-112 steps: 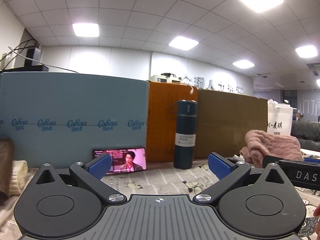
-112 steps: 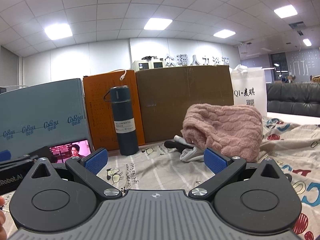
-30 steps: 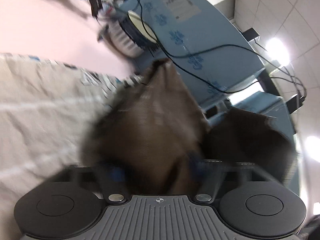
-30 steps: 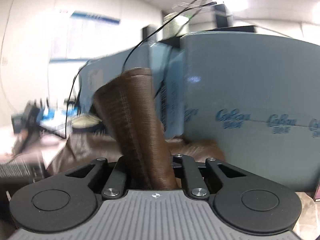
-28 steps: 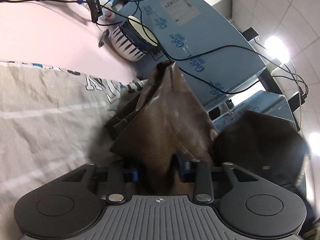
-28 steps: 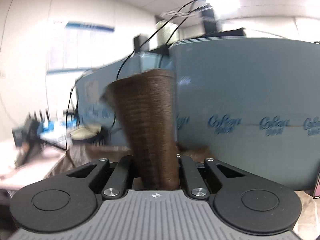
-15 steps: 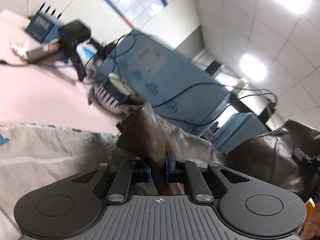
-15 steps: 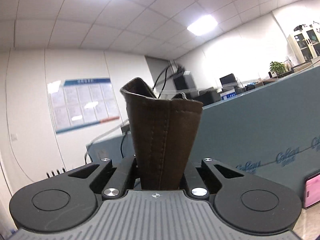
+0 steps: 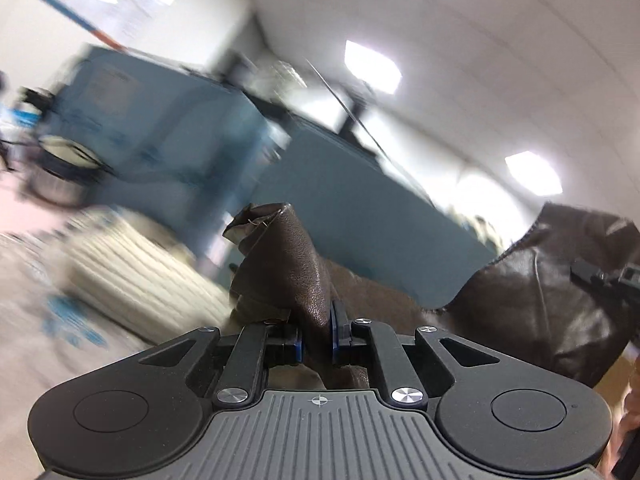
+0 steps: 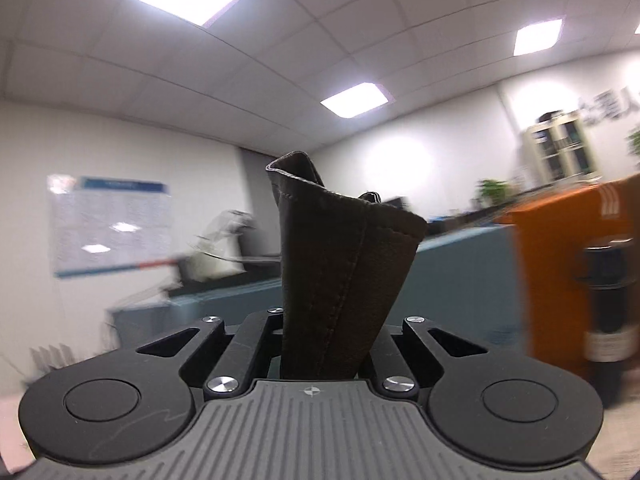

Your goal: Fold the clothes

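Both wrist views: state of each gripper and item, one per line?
Left gripper: shut on the jacket.
Right gripper: shut on the jacket.
Jacket: brown leather, pinched at two spots, held up; a large part hangs at the right of the left view.
Cream knit: lying on the table, blurred.
Bottle: upright, cap on, beside the orange box.

pretty clearly an office: grid drop ceiling (image 10: 280, 64) with flat panel lights (image 10: 354, 100), a notice board (image 10: 108, 226) on the wall, blue partitions (image 9: 360, 200), glass-door filing cabinet (image 10: 560, 150)
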